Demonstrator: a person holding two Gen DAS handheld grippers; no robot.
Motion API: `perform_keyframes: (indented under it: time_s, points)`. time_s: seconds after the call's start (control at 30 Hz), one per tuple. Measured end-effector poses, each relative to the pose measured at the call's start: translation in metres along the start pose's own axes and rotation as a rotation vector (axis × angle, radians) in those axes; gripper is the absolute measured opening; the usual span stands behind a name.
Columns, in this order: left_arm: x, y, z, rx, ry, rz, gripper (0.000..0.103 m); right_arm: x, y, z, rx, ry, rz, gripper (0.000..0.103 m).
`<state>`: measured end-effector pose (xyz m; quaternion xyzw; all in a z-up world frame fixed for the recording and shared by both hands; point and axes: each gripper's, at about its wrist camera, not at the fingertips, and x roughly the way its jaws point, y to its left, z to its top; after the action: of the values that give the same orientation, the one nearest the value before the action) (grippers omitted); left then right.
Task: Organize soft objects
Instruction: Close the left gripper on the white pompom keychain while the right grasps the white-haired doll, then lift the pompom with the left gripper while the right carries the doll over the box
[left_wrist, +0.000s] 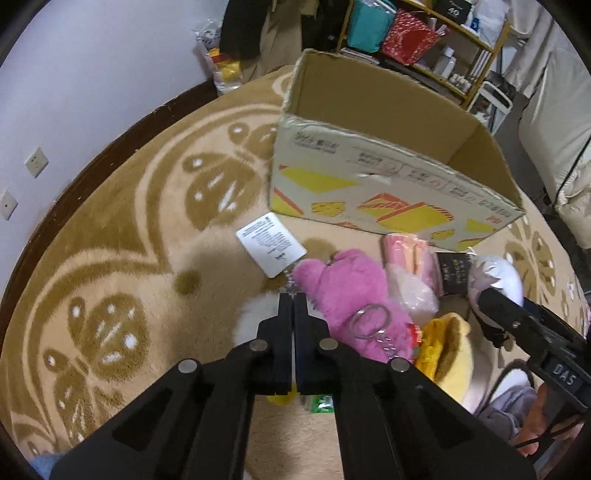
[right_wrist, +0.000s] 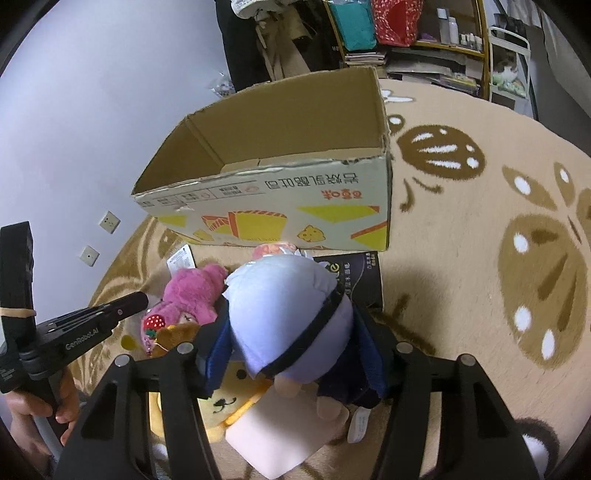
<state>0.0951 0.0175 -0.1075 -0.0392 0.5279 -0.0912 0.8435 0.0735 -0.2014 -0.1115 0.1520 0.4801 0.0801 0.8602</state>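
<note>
a pale lilac plush doll (right_wrist: 284, 314) sits low in the frame's centre, clamped by the right tool (right_wrist: 291, 343). the left tool (left_wrist: 293, 306), marked "genrobot.ai", is closed, nothing visibly gripped, by the pink plush bear (left_wrist: 340, 291). cardboard box (right_wrist: 280, 206) above shows chinese print.

The left gripper (left_wrist: 293, 301) has its fingers pressed together, and whether they pinch the pink plush (left_wrist: 343, 291) or its chain is impossible to tell. The yellow bear (right_wrist: 225, 402) lies mostly buried under the lavender doll (right_wrist: 284, 314), and the cardboard box (right_wrist: 273, 206) hides its own floor.
</note>
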Motion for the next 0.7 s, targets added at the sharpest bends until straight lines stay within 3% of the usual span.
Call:
perform_keyframes:
  time_s: [0.1,0.33,0.7]
  points:
    - [0.000,0.004,0.002,-0.002,0.007,0.015,0.000,-0.002,0.000,0.002,-0.003,-0.001,-0.001,0.064]
    - [-0.022,-0.002,0.002,0.022,-0.075,0.029,0.000,-0.016,-0.002,-0.001,-0.003,-0.033,0.004,0.064]
    - [-0.069,-0.020,0.007,0.110,-0.260,0.093,0.000,-0.042,0.004,0.004,-0.012,-0.104,0.029,0.064]
